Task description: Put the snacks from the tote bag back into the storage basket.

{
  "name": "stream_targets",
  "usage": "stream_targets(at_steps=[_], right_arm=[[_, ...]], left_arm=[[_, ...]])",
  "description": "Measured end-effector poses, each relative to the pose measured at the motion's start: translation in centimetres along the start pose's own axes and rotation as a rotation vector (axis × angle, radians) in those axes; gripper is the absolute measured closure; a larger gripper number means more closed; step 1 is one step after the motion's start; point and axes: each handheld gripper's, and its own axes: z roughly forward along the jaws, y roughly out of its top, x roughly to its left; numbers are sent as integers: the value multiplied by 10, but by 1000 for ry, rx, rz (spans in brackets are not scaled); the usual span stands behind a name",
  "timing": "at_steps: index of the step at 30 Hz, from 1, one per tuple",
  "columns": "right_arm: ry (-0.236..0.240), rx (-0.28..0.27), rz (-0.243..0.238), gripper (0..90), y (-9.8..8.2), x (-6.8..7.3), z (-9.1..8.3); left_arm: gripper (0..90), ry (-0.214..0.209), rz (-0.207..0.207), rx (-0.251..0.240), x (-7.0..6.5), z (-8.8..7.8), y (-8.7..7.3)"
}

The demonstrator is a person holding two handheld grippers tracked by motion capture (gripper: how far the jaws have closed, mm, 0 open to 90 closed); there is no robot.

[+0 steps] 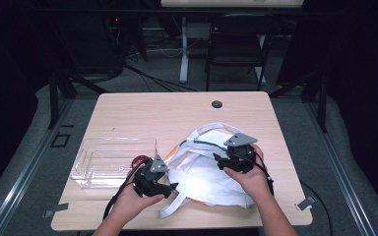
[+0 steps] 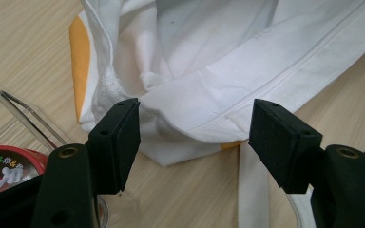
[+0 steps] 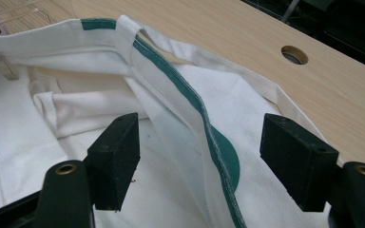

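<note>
A white cloth bag (image 1: 211, 174) with a green-trimmed rim (image 3: 190, 97) and orange patches (image 2: 80, 57) lies crumpled on the right half of the wooden table (image 1: 167, 110). My left gripper (image 1: 171, 187) comes at the bag's near left edge, and in the left gripper view my left gripper (image 2: 195, 137) stands open over a folded white hem (image 2: 209, 118). My right gripper (image 1: 219, 161) rests on top of the bag. In the right gripper view my right gripper (image 3: 199, 156) is open, and the green-trimmed rim rises between its jaws without either pad pressing on it.
A clear plastic tray (image 1: 103, 162) sits left of the bag, with a red-topped round thing (image 2: 9, 166) at its right end. A cable hole (image 1: 217, 104) marks the table's far side. A loose white strap (image 1: 172, 206) trails toward the front edge.
</note>
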Motion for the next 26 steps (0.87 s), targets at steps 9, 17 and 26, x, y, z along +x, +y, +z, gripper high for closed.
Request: stream_targets(at_steps=[9,17,26], right_arm=[[7,1,-3,293,0,1,1],[6,0,-4,294,0,1,0],[7,8,-8,293,-1,1,1]], left_arm=[[347,3,-8,-3,0,-1,-4],[348,8,-12,4,1,-2,-7],[347,11,-10,7,3,-2,-8]])
